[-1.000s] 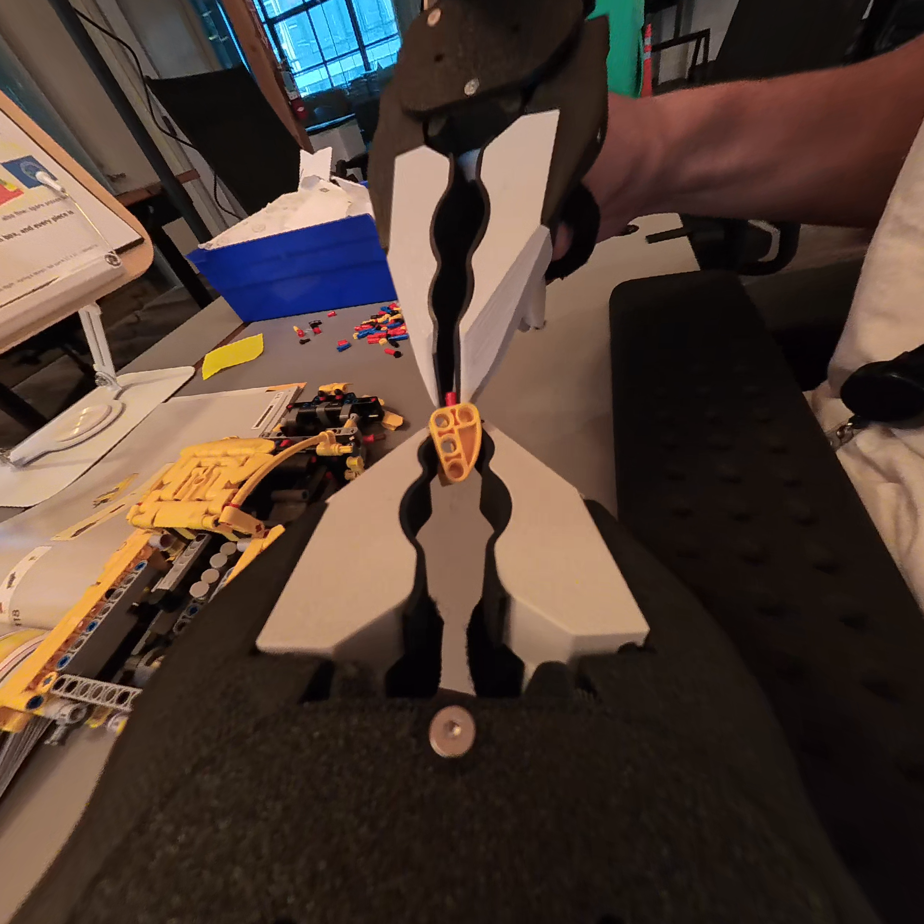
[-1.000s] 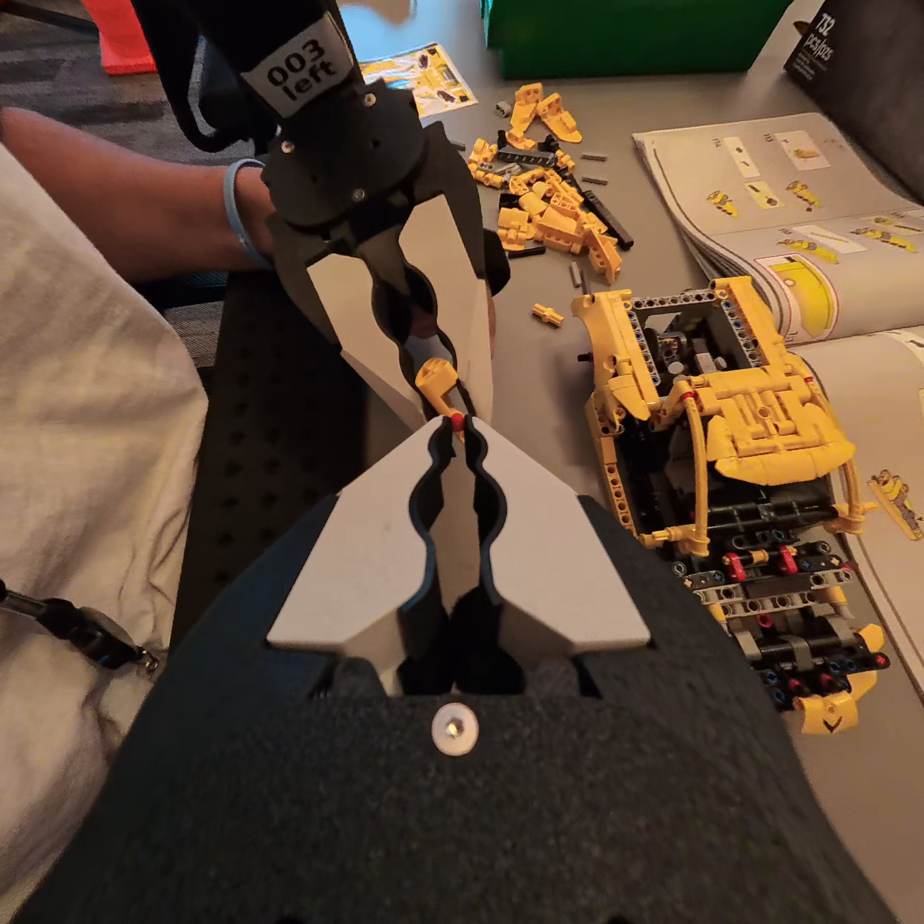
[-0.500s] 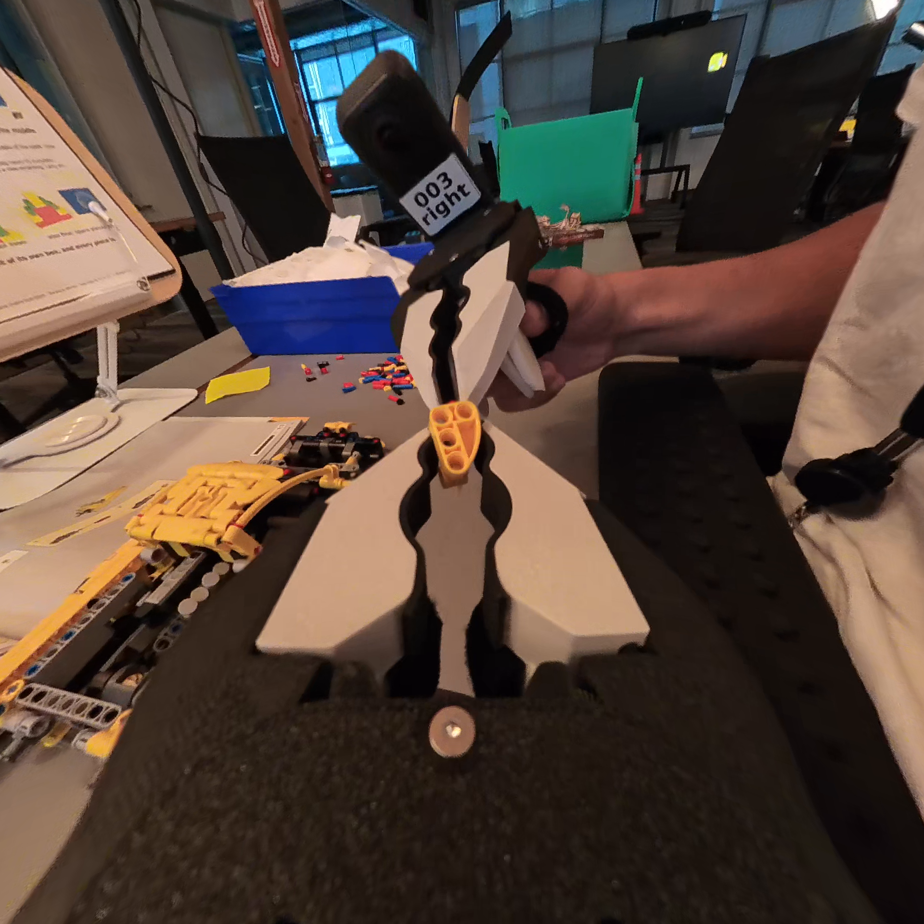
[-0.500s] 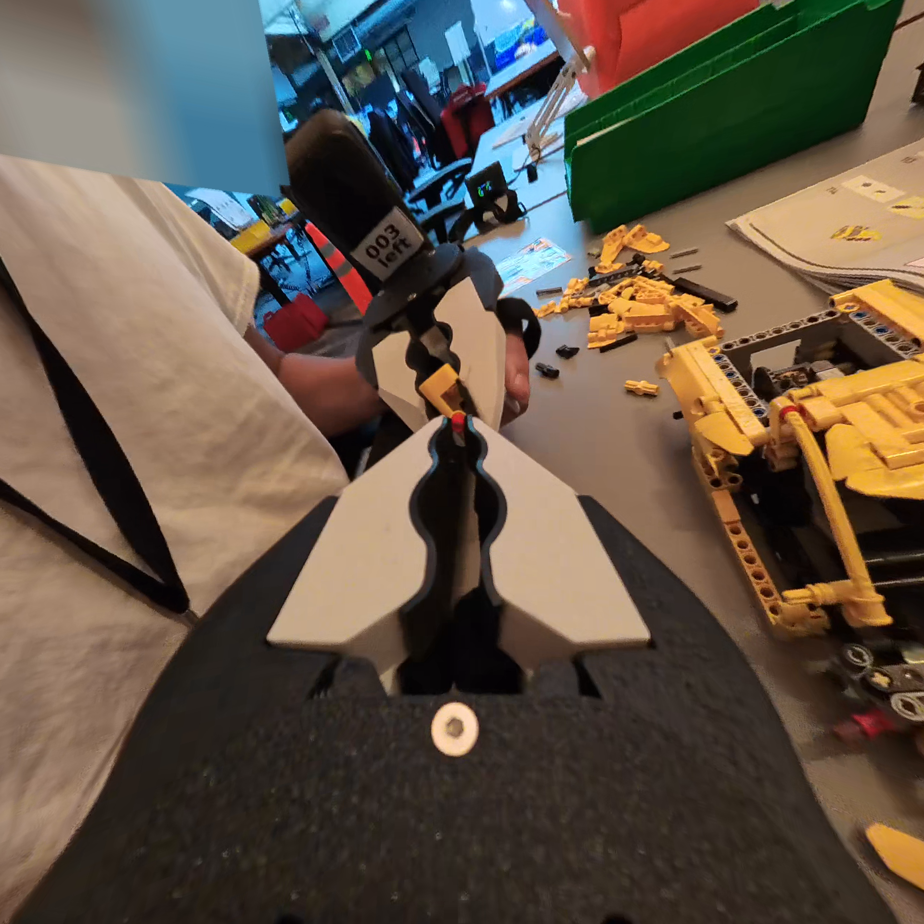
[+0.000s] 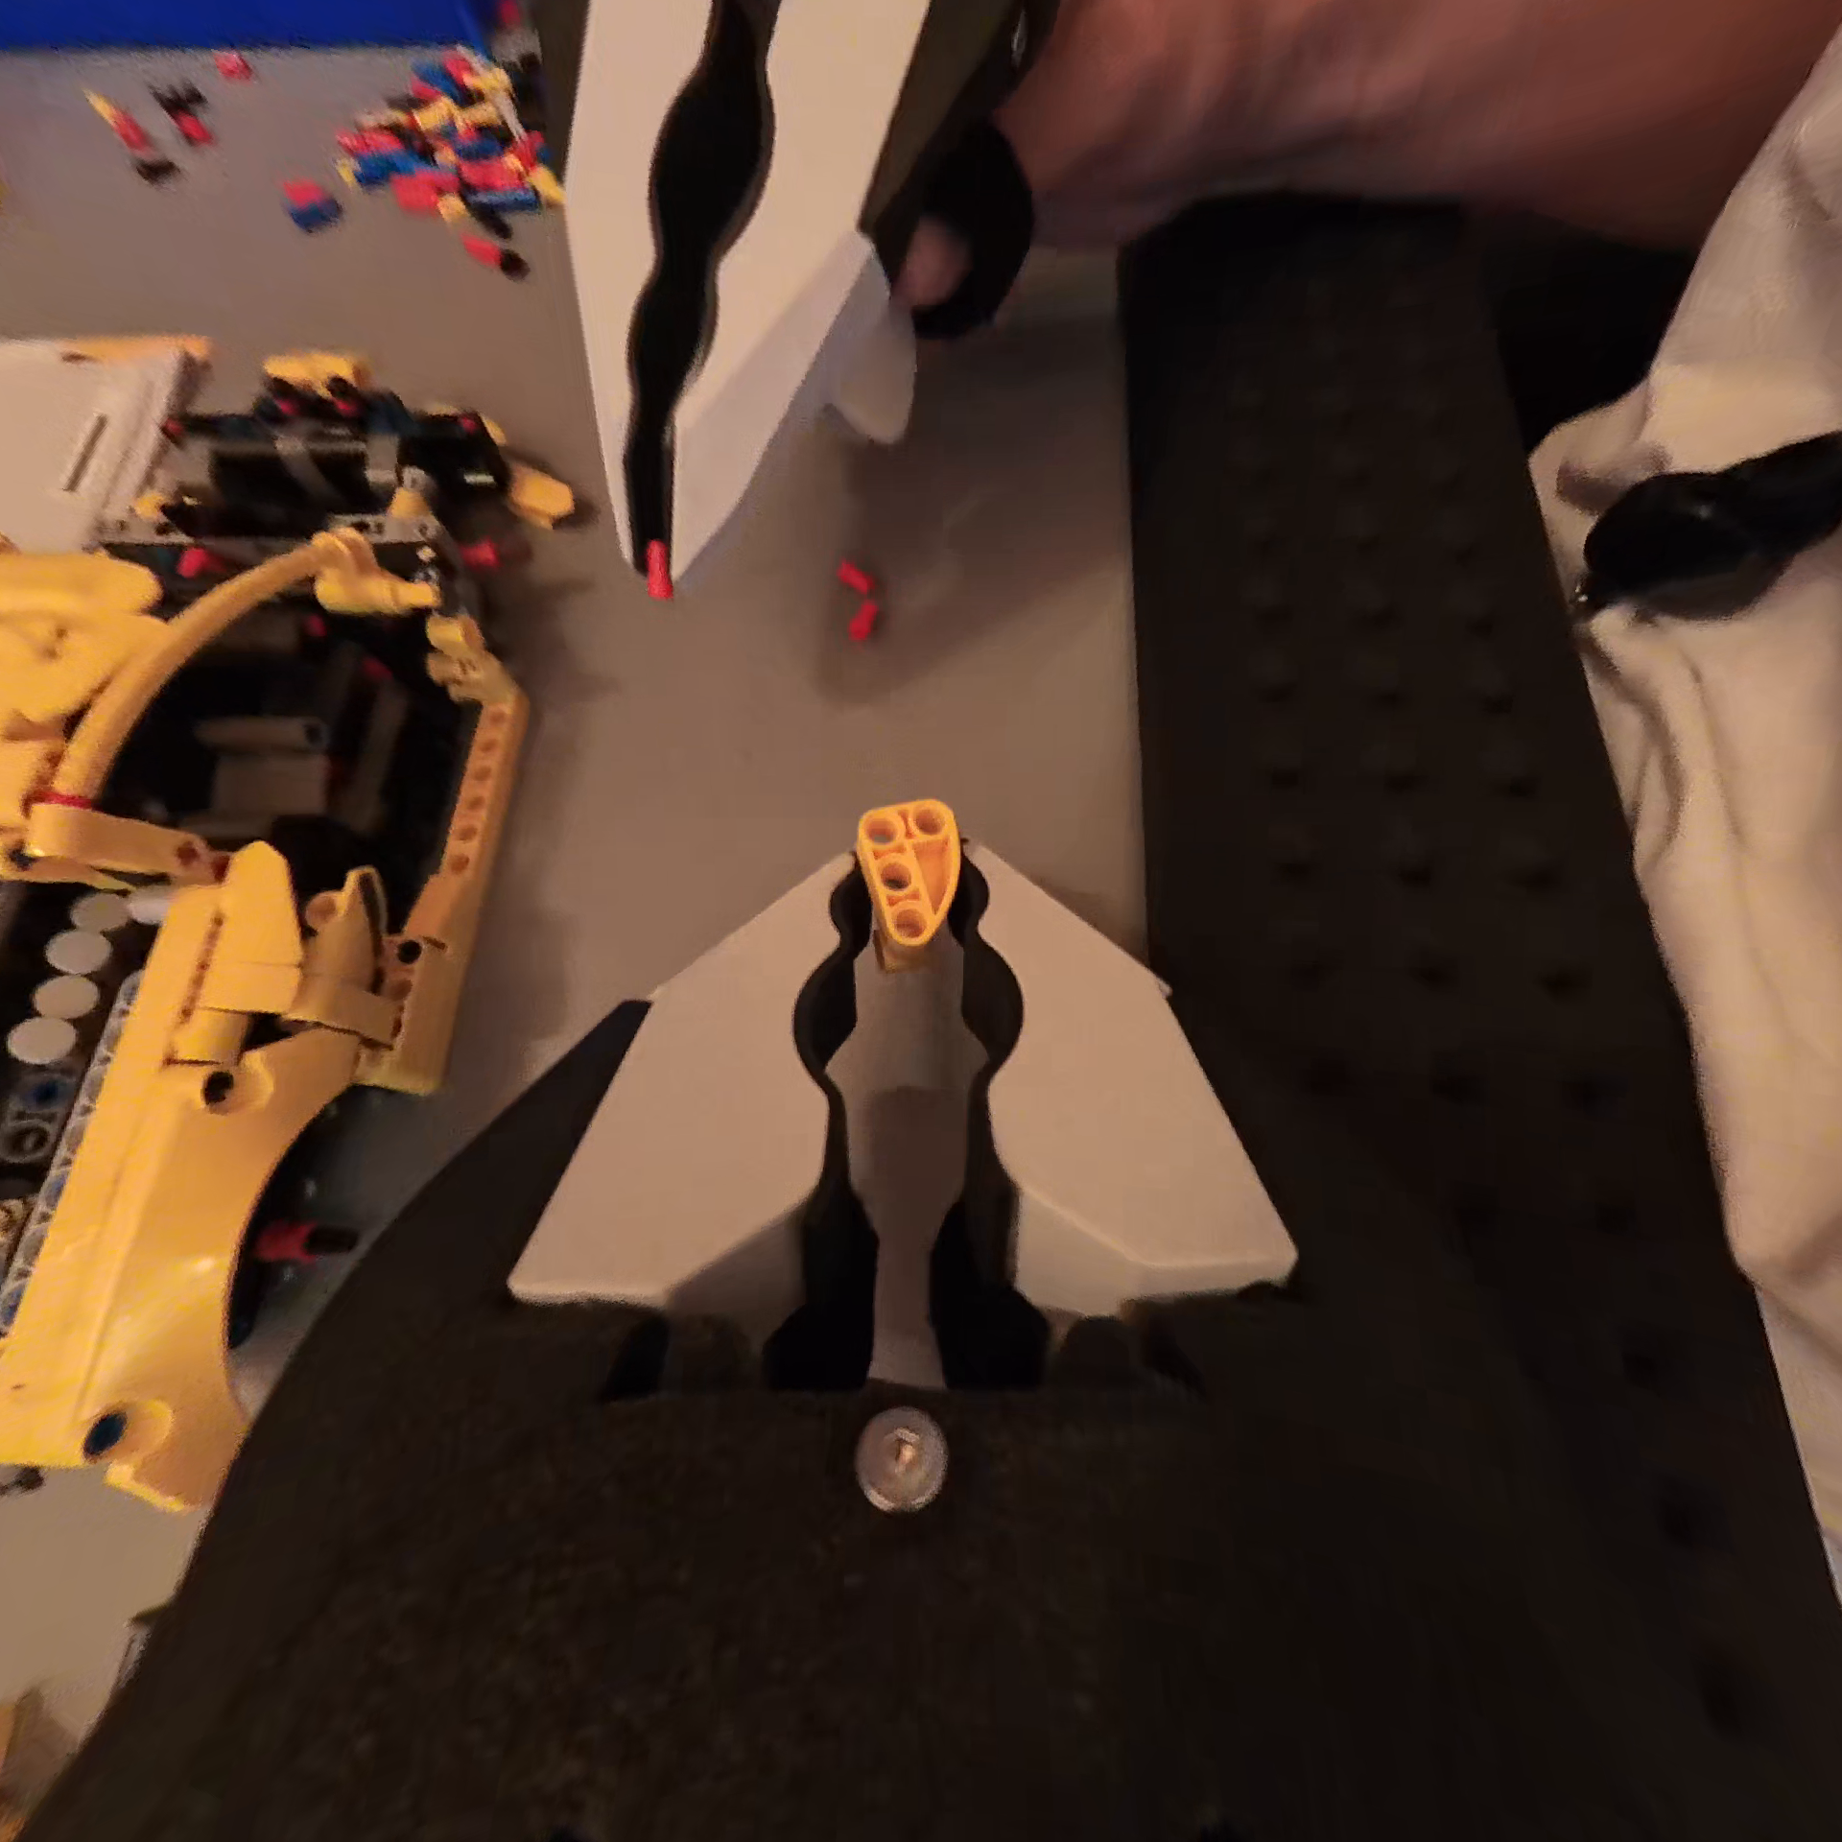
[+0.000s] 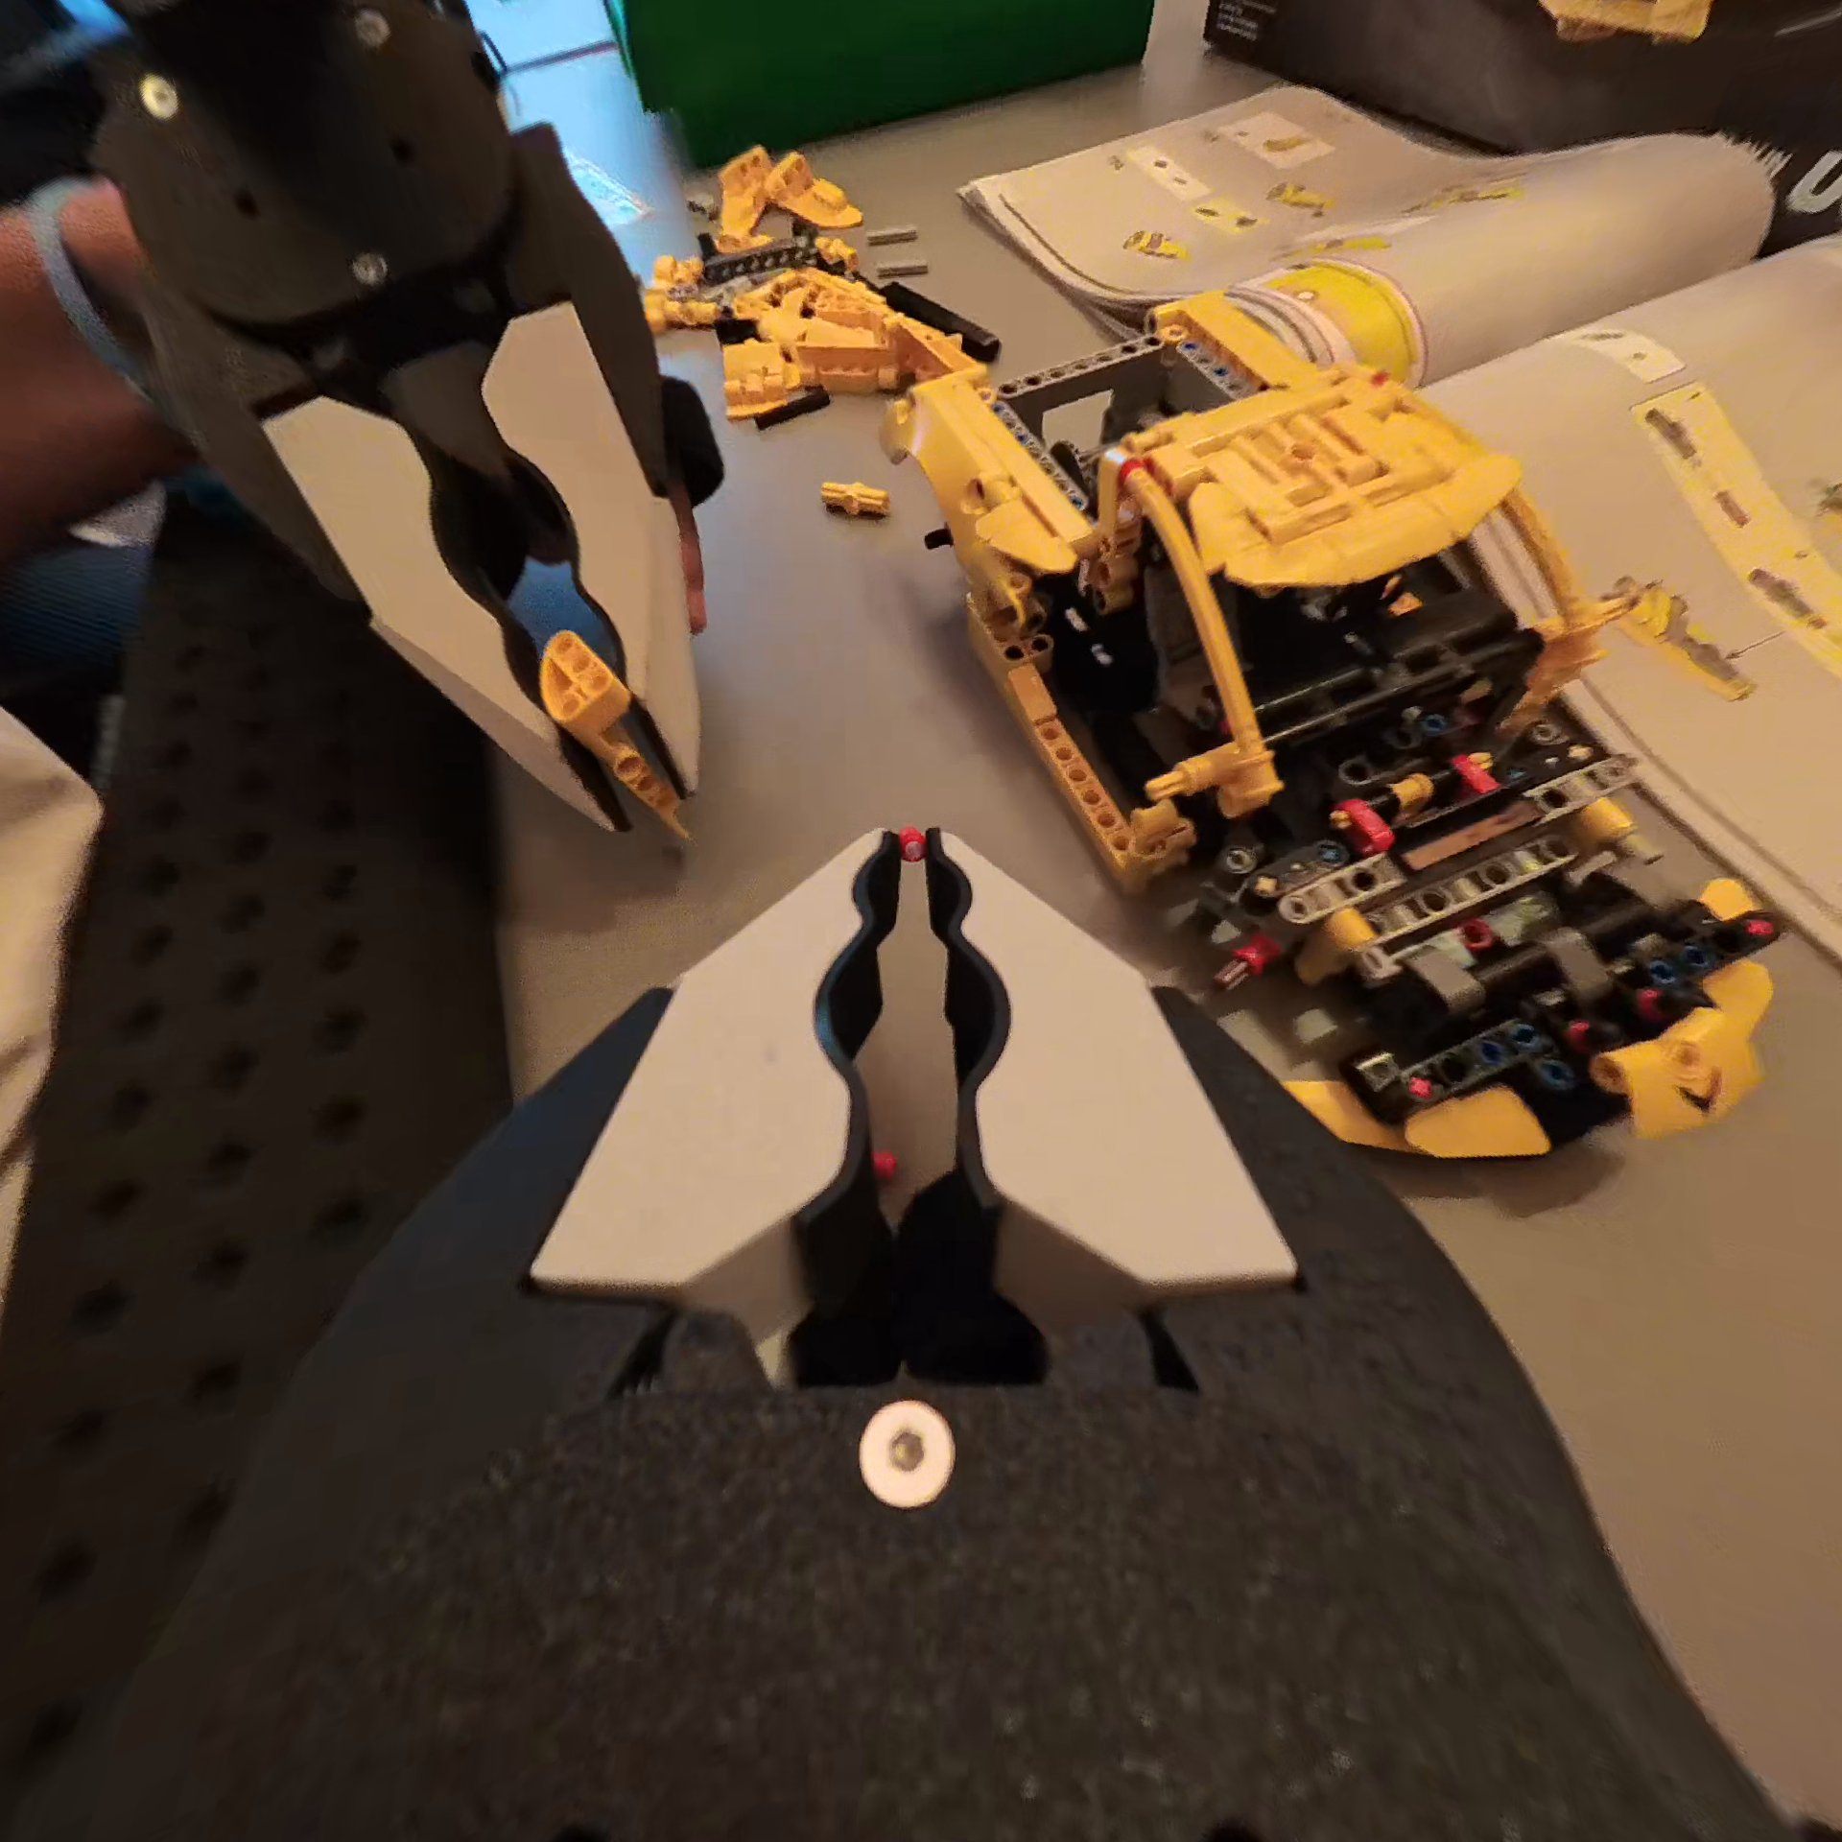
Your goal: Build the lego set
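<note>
Pinching so small a part by its very end looks like the main risk: the red pin (image 6: 910, 843) sits only at the extreme tips of the right gripper (image 6: 910, 847), whose jaws are drawn in narrow around it, so any twist or sideways push when it meets a hole could flick it out onto the grey table (image 6: 827, 638), where two more loose red pieces (image 5: 857, 598) already lie. The left gripper (image 5: 909, 877) clamps a yellow lift-arm piece (image 5: 909, 882) near its tips, with the piece's holed face turned toward the camera and its upper holes standing clear above the jaws; that hold also looks shallow, and I judge a hard press from the pin could rotate the piece in the grip rather than seat it. In the right wrist view the yellow piece (image 6: 588, 698) hangs up and to the left of the pin, the two apart and not lined up, so a misaimed approach would strike the rim of a hole. Motion blur smears both views, which hides the exact hole alignment. The partly built yellow car (image 6: 1296, 638) rests toward the table's right side in the right wrist view, near the open instruction booklet (image 6: 1645, 468), well clear of both grippers.
</note>
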`<state>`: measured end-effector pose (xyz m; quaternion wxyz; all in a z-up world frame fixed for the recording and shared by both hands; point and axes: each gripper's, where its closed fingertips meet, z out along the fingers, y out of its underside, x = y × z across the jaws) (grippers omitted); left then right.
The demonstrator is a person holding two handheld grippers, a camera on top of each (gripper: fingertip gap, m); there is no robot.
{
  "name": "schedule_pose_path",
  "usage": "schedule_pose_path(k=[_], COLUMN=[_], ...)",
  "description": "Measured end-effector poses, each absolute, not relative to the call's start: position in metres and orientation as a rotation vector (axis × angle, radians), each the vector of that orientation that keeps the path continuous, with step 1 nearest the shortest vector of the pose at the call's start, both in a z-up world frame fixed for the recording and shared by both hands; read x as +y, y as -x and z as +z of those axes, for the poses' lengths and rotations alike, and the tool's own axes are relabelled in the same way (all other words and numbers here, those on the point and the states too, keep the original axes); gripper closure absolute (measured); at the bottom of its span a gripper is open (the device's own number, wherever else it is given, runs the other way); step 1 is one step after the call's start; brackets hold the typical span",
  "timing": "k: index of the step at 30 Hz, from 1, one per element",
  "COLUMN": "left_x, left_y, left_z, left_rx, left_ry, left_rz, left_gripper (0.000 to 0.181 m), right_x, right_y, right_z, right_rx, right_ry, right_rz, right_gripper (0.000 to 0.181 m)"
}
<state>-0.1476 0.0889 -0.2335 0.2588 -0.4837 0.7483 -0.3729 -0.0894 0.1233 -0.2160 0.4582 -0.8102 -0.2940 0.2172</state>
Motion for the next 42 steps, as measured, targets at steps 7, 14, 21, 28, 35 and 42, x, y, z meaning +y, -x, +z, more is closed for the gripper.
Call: schedule_pose_path(k=[7,14,21,28,35,42], left_x=[0.102,0.111,0.116,0.118,0.118,0.1], left_y=[0.168,0.178,0.199,0.198,0.172,0.152], left_z=[-0.252,-0.253,-0.255,-0.26,-0.259,-0.203], left_rx=[2.095,2.066,2.133,2.188,2.048,1.632], left_ry=[1.412,1.413,1.378,1.327,1.453,1.461], left_rz=[-0.88,-0.807,-0.716,-0.765,-0.823,-1.246], left_gripper=[0.157,0.166,0.159,0.165,0.167,0.171], right_x=[0.118,0.114,0.112,0.108,0.105,0.109], right_y=[0.085,0.084,0.086,0.095,0.122,0.137], right_z=[-0.218,-0.214,-0.212,-0.221,-0.222,-0.199], right_rx=[-0.764,-0.767,-0.764,-0.818,-0.913,-0.86], right_ry=[1.985,1.964,1.956,1.981,1.965,1.875], right_rz=[0.489,0.501,0.54,0.568,0.582,0.638], right_gripper=[0.178,0.178,0.177,0.178,0.177,0.178])
